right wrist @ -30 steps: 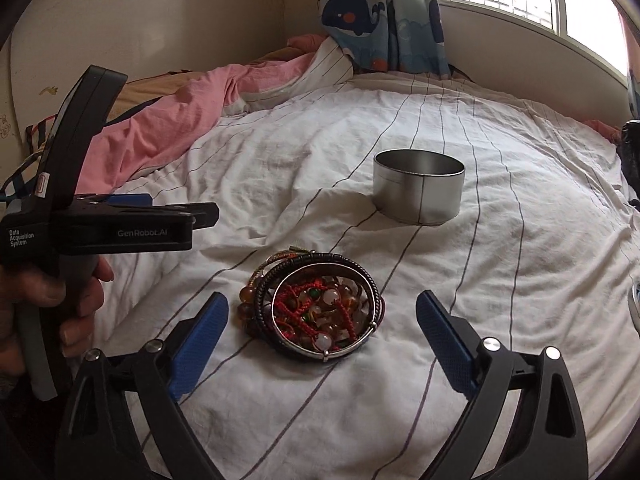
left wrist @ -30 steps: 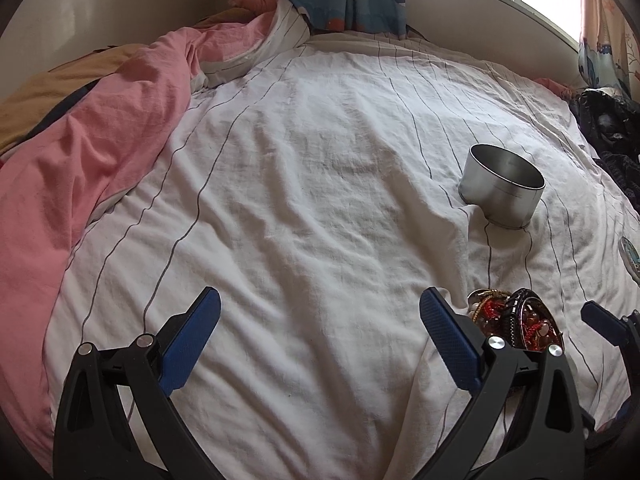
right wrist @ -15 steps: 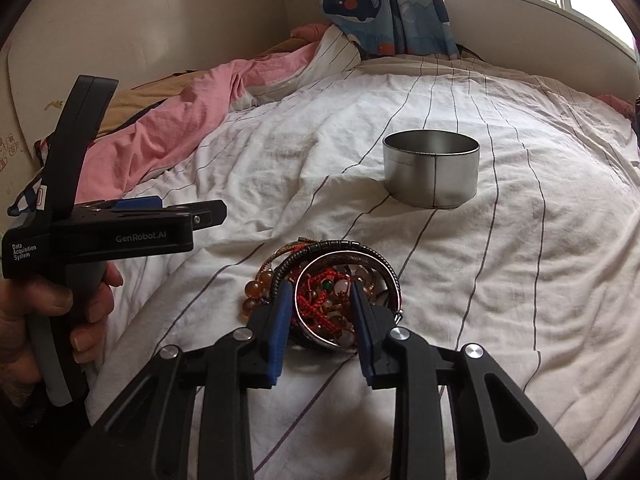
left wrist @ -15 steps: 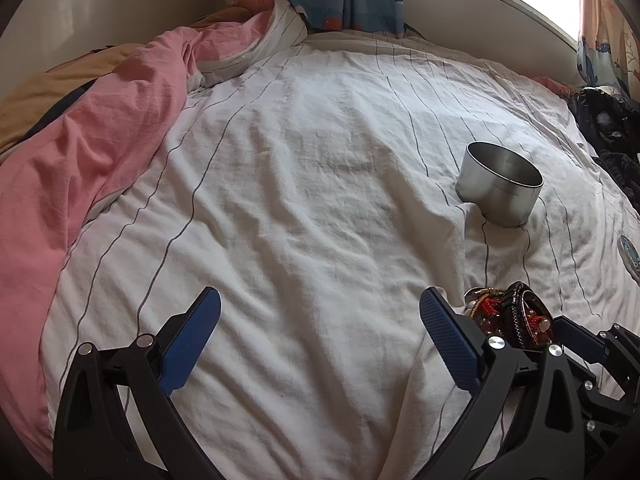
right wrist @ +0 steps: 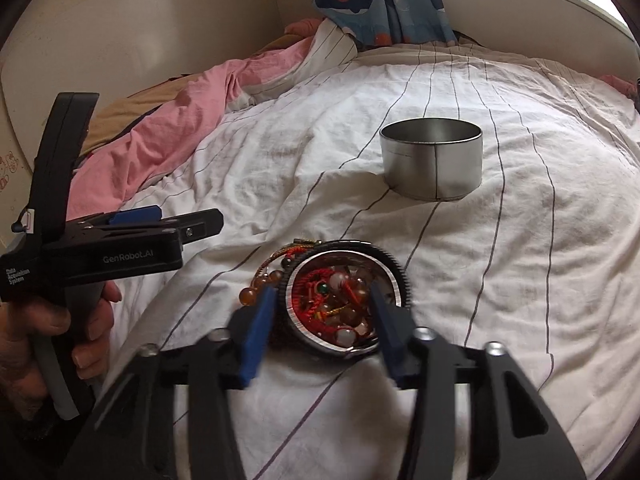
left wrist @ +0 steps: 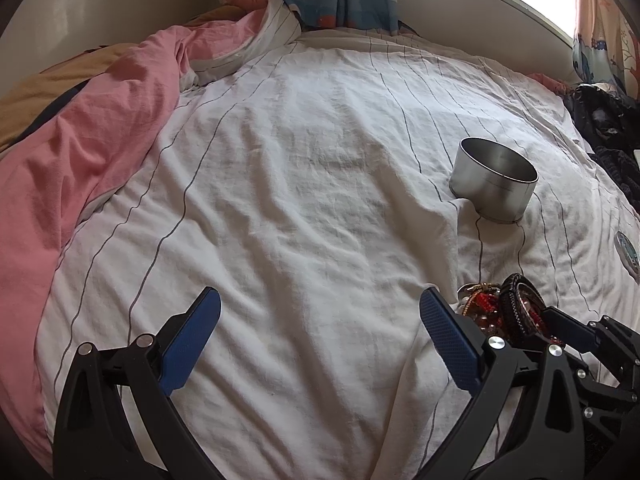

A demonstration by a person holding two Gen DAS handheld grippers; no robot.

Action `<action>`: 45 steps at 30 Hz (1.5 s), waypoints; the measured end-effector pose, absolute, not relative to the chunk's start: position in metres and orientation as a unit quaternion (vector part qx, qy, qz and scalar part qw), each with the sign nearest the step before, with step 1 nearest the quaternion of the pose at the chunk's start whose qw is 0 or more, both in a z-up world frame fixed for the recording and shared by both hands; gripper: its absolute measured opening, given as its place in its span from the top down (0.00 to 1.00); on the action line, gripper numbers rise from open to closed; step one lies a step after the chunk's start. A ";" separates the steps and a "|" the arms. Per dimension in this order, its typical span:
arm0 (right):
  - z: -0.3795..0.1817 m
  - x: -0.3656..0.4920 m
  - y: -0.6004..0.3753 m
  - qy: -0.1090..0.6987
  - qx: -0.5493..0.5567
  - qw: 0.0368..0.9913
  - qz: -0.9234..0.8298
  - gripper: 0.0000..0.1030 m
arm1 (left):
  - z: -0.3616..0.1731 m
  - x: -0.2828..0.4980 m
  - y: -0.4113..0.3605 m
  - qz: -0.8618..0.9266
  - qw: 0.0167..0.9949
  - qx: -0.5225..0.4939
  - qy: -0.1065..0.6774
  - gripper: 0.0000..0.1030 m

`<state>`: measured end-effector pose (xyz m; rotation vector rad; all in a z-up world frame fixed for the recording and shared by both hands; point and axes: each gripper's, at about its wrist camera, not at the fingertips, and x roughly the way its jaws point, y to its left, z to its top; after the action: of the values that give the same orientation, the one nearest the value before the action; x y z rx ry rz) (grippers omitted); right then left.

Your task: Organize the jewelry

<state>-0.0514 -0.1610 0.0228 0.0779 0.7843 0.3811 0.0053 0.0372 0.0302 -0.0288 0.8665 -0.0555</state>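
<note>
A pile of bracelets [right wrist: 340, 300] lies on the white striped sheet: a black ridged bangle and a silver bangle ring red cord and amber beads. It also shows in the left wrist view [left wrist: 500, 308]. My right gripper [right wrist: 320, 312] is over the pile, its blue fingers half closed on either side of the bangles; whether they grip is unclear. My left gripper [left wrist: 320, 336] is open and empty, low over bare sheet left of the pile. An empty round metal tin [right wrist: 432, 158] stands beyond the pile, also in the left wrist view [left wrist: 494, 180].
A pink quilt [left wrist: 80, 140] is bunched along the left of the bed. Dark clothing [left wrist: 608, 132] lies at the right edge. A small round lid [left wrist: 627, 249] lies on the sheet at the right. A whale-print curtain [right wrist: 376, 0] hangs at the back.
My right gripper moved forward onto the bracelet pile; its fingers narrowed from wide open, then spread to straddle the bangles. My left gripper stayed open, nearly still.
</note>
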 end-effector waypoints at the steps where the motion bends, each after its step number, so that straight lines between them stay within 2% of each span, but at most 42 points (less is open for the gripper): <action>1: 0.024 -0.052 -0.161 0.380 0.039 0.906 0.184 0.72 | 0.030 0.005 0.037 -0.027 0.907 -0.014 0.420 0.07; 7: 0.024 -0.059 -0.164 0.374 0.038 0.908 0.183 0.72 | 0.030 0.005 0.037 -0.025 0.907 -0.012 0.420 0.07; 9: 0.024 -0.060 -0.166 0.371 0.042 0.910 0.181 0.65 | 0.030 0.005 0.037 -0.025 0.908 -0.009 0.419 0.07; 10: 0.026 -0.061 -0.167 0.364 0.046 0.913 0.178 0.56 | 0.030 0.005 0.037 -0.025 0.908 -0.008 0.418 0.07; 19: 0.025 -0.045 -0.184 0.375 0.102 0.904 0.180 0.60 | 0.029 0.002 0.034 -0.027 0.909 -0.007 0.416 0.07; 23: 0.023 -0.034 -0.184 0.394 0.086 0.899 0.172 0.71 | 0.029 0.001 0.032 -0.028 0.909 -0.004 0.416 0.07; 27: 0.014 -0.030 -0.176 0.418 0.062 0.889 0.177 0.71 | 0.030 0.003 0.032 -0.030 0.908 -0.007 0.418 0.07; 32: 0.022 -0.039 -0.186 0.385 0.073 0.909 0.142 0.65 | 0.030 0.004 0.032 -0.031 0.907 -0.006 0.421 0.07; 36: 0.014 -0.031 -0.203 0.407 0.088 0.902 0.111 0.65 | 0.029 0.004 0.032 -0.032 0.907 -0.005 0.421 0.07; 41: 0.005 -0.029 -0.194 0.426 0.052 0.896 0.110 0.82 | 0.029 0.004 0.032 -0.032 0.906 -0.006 0.422 0.07; 45: 0.010 -0.035 -0.181 0.410 -0.014 0.908 0.089 0.91 | 0.029 0.004 0.031 -0.032 0.907 -0.004 0.420 0.07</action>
<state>-0.0354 -0.1809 0.0095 -0.0297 0.8463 0.1835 0.0043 0.0307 0.0292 -0.0081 0.8680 -0.0653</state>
